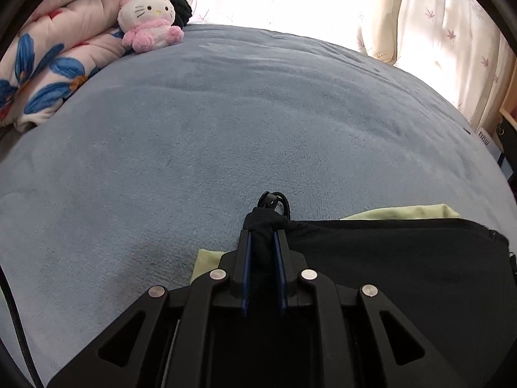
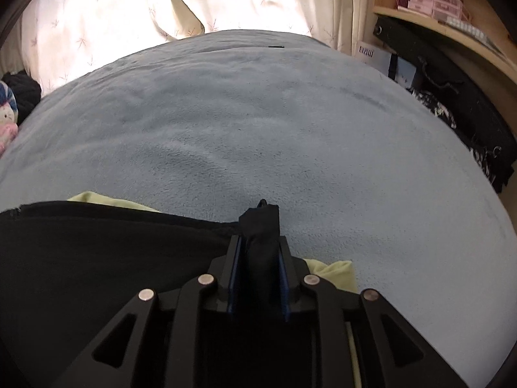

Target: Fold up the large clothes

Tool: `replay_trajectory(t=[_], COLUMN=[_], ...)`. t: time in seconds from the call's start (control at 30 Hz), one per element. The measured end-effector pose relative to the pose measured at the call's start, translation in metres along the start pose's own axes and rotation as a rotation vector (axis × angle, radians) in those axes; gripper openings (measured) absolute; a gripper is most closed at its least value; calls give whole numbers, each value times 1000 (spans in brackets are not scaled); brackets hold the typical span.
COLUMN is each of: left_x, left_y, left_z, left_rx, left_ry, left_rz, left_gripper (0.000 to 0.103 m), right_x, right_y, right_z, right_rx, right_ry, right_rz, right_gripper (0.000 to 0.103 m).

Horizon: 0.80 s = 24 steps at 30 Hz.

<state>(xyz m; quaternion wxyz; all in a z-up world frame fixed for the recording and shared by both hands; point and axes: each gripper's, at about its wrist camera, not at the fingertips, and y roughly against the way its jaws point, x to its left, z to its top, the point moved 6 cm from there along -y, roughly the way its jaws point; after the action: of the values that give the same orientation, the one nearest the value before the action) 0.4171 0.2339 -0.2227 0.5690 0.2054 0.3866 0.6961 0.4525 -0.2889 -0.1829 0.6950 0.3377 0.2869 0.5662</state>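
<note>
1. Left wrist view: the left gripper (image 1: 262,236) is clenched on a bunched corner of the black garment (image 1: 397,258), with the cloth pinched between its blue-lined fingers (image 1: 246,268). A small black cord loop (image 1: 273,201) pokes out just past the pinched corner.
2. From that corner the black garment stretches off to the right, its top edge pulled fairly straight, low over the blue-grey bed (image 1: 226,113).
3. A pale green cloth (image 1: 404,211) shows beyond the garment's far edge, and another patch of it peeks out just left of the gripper.
4. At the head of the bed sit a pink and white cat plush (image 1: 148,22) and a folded flowered quilt (image 1: 55,58), well apart from the garment.
5. Right wrist view: the right gripper (image 2: 260,242) is likewise clamped on the other bunched corner of the black garment (image 2: 113,252), which spreads away to the left.
6. Pale green cloth (image 2: 336,273) lies just beside this gripper on the bed (image 2: 258,113), and more shows behind the garment's edge.
7. Patterned curtains (image 2: 129,6) hang behind the bed; a wooden shelf (image 2: 452,32) with pink boxes (image 2: 433,0) stands at the right.
</note>
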Motion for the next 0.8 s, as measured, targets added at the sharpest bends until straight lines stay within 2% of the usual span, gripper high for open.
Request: replay_trajectory(t=[0.07, 0.17, 0.2, 0.23, 0.27, 0.3, 0.33, 0.4, 0.5, 0.53, 0.57, 0.63, 0.67, 0.73, 0.8], left_x=[5, 7, 2, -6, -16, -25, -44, -78, -125, -135, -139, -133, -123, -100, -69], left_y=[18, 58, 73, 88, 104, 115, 131, 146, 141, 133, 125, 97, 86, 81, 82], left_z=[2, 6, 4, 1, -5, -11, -22, -45, -82, -95, -103, -119, -124, -127, -124], left_rx=[-12, -69, -83, -94, -102, -110, -123, -108, -53, -36, -31, 8, 12, -11, -31], left_ry=[25, 35, 29, 26, 26, 26, 22, 2, -19, -20, -24, -39, -46, -46, -46], left_rz=[12, 24, 12, -15, -55, -93, -159, -240, -292, -295, -284, -186, -151, -160, -54], left_gripper=[21, 24, 31, 42, 49, 58, 59, 59, 59, 59, 59, 58, 57, 54, 54], right_x=[-6, -2, 6, 14, 29, 49, 71, 114, 166, 175, 182, 180, 171, 142, 101], right_y=[19, 70, 89, 103, 119, 133, 145, 165, 166, 160, 150, 132, 127, 125, 121], right_z=[2, 4, 1, -2, -8, -15, -22, -37, -61, -68, -78, -91, -94, -96, -99], right_rx=[-15, -100, -125, -134, -133, -126, -119, -114, -54, -32, 0, 35, 24, -3, -19], right_ry=[-35, -72, -70, -63, -48, -22, 8, 56, 87, 87, 89, 103, 118, 123, 101], right_rz=[-6, 32, 59, 78, 106, 156, 206, 307, 408, 412, 412, 365, 341, 277, 198], right_gripper=[26, 27, 31, 35, 41, 43, 43, 43, 42, 42, 43, 40, 33, 22, 21])
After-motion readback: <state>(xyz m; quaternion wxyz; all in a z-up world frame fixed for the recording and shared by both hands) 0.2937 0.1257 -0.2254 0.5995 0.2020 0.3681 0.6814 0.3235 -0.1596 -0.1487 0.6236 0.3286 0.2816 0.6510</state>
